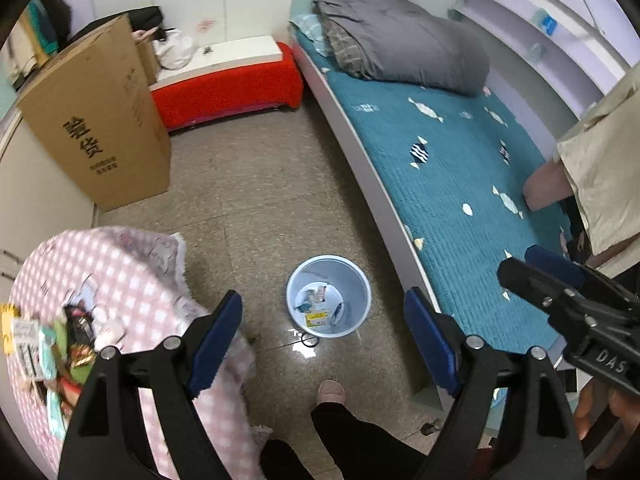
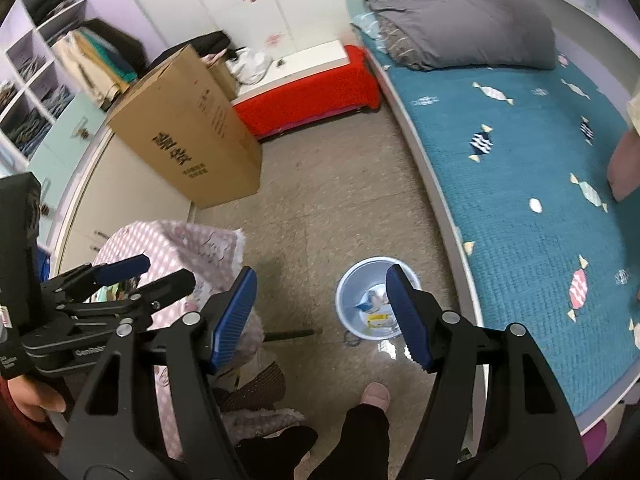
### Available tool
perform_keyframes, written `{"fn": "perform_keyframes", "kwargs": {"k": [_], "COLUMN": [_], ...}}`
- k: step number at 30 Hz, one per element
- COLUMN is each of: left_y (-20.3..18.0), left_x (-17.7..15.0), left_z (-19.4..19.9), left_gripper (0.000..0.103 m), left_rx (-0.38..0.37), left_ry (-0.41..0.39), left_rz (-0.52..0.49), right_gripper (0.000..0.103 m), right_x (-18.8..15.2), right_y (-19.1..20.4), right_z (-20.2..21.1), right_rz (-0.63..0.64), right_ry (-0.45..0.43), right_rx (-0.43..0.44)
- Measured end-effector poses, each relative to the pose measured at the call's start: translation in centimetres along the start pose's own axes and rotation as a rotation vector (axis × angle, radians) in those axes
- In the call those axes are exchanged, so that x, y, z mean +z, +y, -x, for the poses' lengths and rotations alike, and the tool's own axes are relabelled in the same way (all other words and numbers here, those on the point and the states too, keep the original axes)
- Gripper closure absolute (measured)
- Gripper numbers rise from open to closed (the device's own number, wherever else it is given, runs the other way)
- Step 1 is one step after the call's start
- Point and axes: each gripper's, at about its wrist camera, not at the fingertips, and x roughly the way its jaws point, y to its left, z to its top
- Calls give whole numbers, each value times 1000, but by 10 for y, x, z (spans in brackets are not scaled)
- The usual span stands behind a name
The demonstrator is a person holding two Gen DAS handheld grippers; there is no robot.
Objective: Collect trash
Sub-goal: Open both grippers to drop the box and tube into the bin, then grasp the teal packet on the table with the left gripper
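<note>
A pale blue trash bin (image 1: 329, 297) stands on the floor beside the bed and holds a few wrappers (image 1: 320, 308); it also shows in the right wrist view (image 2: 362, 300). Several wrappers and packets (image 1: 48, 352) lie on a round table with a pink checked cloth (image 1: 132, 264) at the left. My left gripper (image 1: 323, 340) is open and empty, above the floor near the bin. My right gripper (image 2: 322, 314) is open and empty, high over the bin; in the left wrist view it shows at the right (image 1: 540, 268). The left gripper shows in the right wrist view (image 2: 160, 272) over the table.
A bed with a teal quilt (image 1: 460, 160) and a grey duvet (image 1: 404, 40) runs along the right. A tall cardboard box (image 1: 100, 120) and a red-covered bench (image 1: 228, 88) stand at the back. My slippered foot (image 1: 331, 392) is near the bin. A small ring (image 1: 309, 340) lies on the floor.
</note>
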Motion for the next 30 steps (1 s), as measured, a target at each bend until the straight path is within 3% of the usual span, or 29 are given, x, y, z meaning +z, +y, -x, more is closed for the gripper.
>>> {"fn": "perform_keyframes", "kwargs": {"k": [8, 18, 25, 30], "left_y": [76, 217, 282, 298], "left_x": [-46, -126, -146, -146], "left_z": [36, 76, 71, 51], "left_gripper": [22, 22, 22, 26], "left_rx": [58, 175, 208, 203], "left_ry": [-15, 15, 58, 109], "left_rz": [111, 285, 277, 237], "right_gripper": [36, 36, 36, 36], "right_x": [-28, -75, -97, -104], "right_y": [81, 200, 257, 272], "right_z": [-20, -51, -77, -90], "right_rz": [89, 169, 162, 154], "right_ry": [57, 119, 129, 142], "right_rx": [61, 148, 173, 157]}}
